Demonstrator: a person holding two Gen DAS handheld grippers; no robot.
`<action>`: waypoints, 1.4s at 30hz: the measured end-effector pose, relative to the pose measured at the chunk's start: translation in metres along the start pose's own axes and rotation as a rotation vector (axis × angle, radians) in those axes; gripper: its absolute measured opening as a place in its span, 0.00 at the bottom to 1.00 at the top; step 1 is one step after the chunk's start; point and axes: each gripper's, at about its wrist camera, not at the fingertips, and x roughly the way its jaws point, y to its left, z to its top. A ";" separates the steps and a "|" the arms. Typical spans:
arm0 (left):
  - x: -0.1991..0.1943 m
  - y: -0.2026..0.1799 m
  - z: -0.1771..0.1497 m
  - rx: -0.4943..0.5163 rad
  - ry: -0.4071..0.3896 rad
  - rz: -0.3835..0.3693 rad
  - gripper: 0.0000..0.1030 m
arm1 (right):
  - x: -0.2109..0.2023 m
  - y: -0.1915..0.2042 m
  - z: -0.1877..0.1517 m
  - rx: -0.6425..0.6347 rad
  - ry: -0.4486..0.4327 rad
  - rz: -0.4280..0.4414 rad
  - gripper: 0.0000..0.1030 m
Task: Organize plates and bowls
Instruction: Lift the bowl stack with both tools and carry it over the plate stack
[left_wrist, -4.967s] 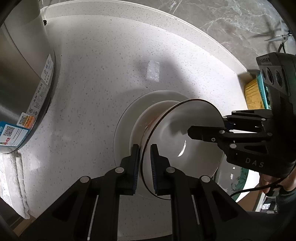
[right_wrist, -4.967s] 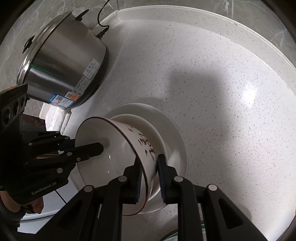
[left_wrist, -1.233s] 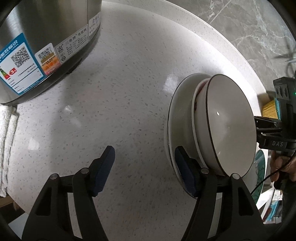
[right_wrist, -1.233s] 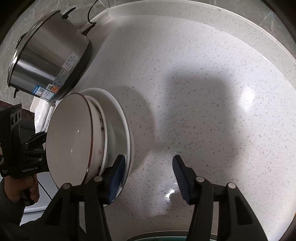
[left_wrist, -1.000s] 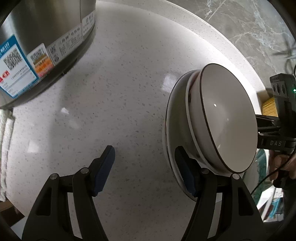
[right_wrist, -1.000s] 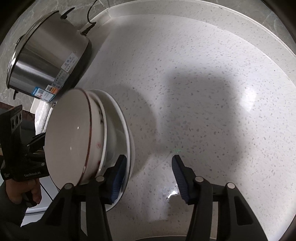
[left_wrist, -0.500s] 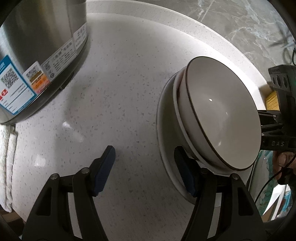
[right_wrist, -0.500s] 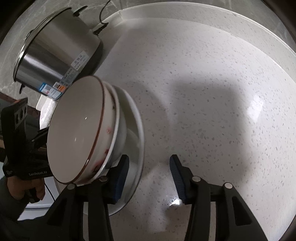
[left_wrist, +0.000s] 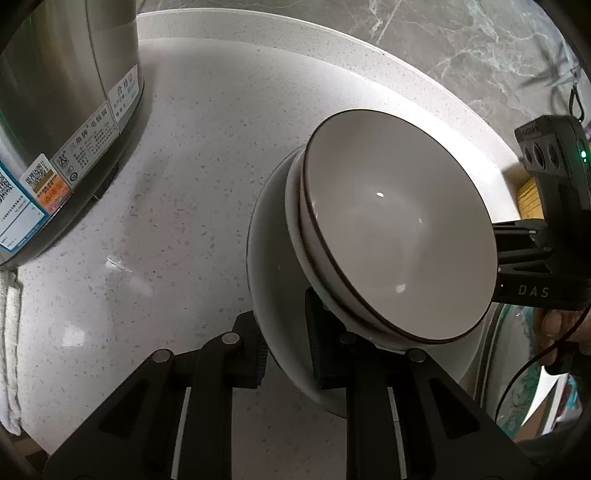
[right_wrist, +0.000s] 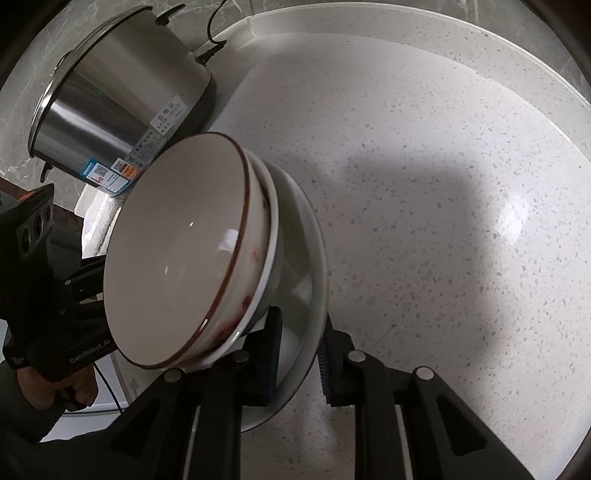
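- Brown-rimmed bowl (left_wrist: 399, 236) nested in a second bowl (right_wrist: 266, 254), both stacked on a white plate (left_wrist: 273, 295), the stack close over the speckled surface (right_wrist: 443, 184); contact with it impossible to tell.
- Left claw (left_wrist: 286, 343) just closed, clenched on the plate's near rim.
- Right claw (right_wrist: 299, 363) just closed too, gripping the opposite rim of the plate.
- Steel pot (right_wrist: 122, 110) standing near, at the surface's back edge.
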 end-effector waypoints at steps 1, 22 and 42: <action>0.001 0.000 0.001 0.007 0.000 0.000 0.16 | 0.000 0.000 -0.001 -0.002 -0.002 -0.001 0.19; -0.020 0.005 -0.010 0.020 -0.019 0.002 0.14 | -0.008 0.009 -0.008 -0.021 -0.051 -0.052 0.18; -0.076 -0.037 0.014 0.096 -0.001 -0.041 0.14 | -0.068 0.009 -0.018 0.045 -0.114 -0.086 0.18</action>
